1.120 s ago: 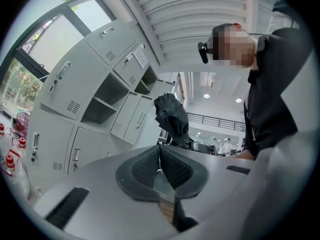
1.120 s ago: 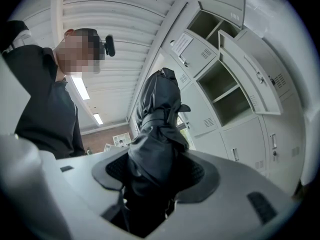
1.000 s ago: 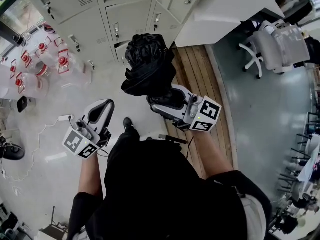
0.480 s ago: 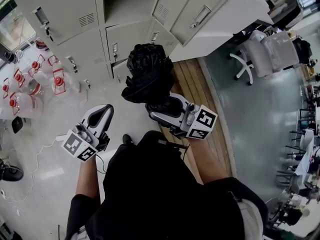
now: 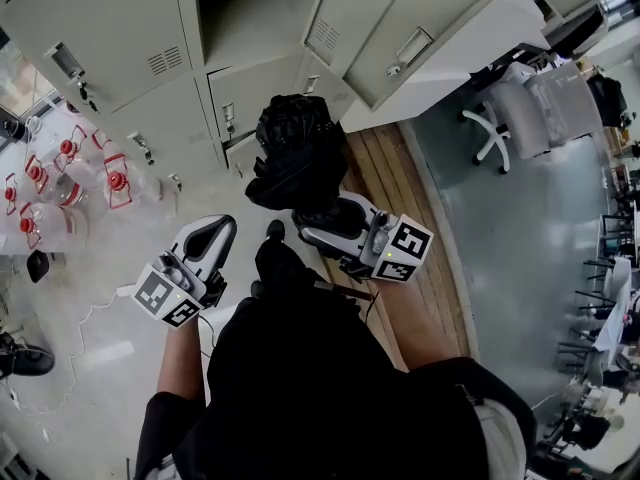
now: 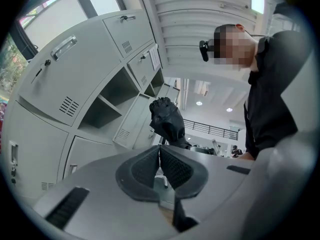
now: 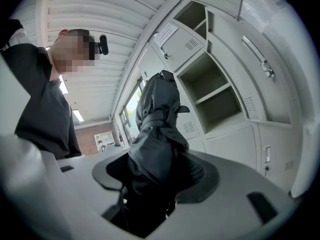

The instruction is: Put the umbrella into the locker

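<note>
A folded black umbrella (image 5: 295, 153) stands upright, my right gripper (image 5: 325, 213) shut on its lower end. In the right gripper view the umbrella (image 7: 155, 129) fills the gap between the pads (image 7: 200, 171). The grey lockers (image 5: 120, 38) stand just ahead, with an open compartment (image 5: 255, 13) above the umbrella and empty shelves (image 7: 212, 86) to its right. My left gripper (image 5: 210, 233) hangs lower left, shut and empty. In its own view its pads (image 6: 175, 166) meet, with the umbrella (image 6: 167, 121) beyond and open locker compartments (image 6: 107, 101) to the left.
An open locker door (image 5: 400, 28) juts out at upper right. Several water jugs with red caps (image 5: 60, 168) stand on the floor at left, near a white cable (image 5: 60, 318). A wooden floor strip (image 5: 385, 188) and an office chair (image 5: 530, 98) lie to the right.
The person has stepped toward the lockers, one foot now forward; the open compartment has come nearer in the head view. The right gripper still holds the umbrella upright; the left stays shut.
</note>
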Available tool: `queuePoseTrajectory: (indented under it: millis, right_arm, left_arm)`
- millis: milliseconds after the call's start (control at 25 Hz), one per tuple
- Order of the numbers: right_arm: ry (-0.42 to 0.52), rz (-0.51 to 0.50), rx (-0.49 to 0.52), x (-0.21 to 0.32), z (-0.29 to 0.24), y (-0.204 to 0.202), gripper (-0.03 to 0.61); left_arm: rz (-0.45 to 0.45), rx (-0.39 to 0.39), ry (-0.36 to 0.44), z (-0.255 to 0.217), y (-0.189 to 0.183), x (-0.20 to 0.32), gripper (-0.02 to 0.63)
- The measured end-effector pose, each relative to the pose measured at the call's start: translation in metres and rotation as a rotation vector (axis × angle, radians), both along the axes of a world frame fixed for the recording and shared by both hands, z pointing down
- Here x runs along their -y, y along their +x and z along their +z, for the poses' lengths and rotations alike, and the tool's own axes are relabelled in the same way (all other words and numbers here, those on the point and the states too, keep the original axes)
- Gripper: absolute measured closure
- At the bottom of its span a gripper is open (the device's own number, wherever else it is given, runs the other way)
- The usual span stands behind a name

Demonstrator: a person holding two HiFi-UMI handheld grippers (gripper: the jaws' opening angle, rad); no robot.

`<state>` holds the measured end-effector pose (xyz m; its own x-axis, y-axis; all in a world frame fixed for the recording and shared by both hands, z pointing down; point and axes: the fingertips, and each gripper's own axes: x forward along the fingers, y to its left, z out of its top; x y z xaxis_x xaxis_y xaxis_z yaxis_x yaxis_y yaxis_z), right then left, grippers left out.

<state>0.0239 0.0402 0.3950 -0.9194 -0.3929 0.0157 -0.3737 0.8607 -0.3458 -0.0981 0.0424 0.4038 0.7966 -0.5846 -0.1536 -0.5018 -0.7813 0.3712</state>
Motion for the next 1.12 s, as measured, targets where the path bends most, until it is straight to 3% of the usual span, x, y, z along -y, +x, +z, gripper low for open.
queuePoseTrajectory:
  millis: [480,1120]
  right_arm:
    - [0.024,-0.051,0.047,0.099,-0.006,0.004,0.325]
    - [0.034,-0.005,-0.033,0.179,0.019,0.035,0.325]
  left_arm:
    - [-0.005,0.064,0.030,-0.024,0.018,0.101,0.595]
    - [-0.057,0.115,0.016,-0.050,0.049,0.198,0.595]
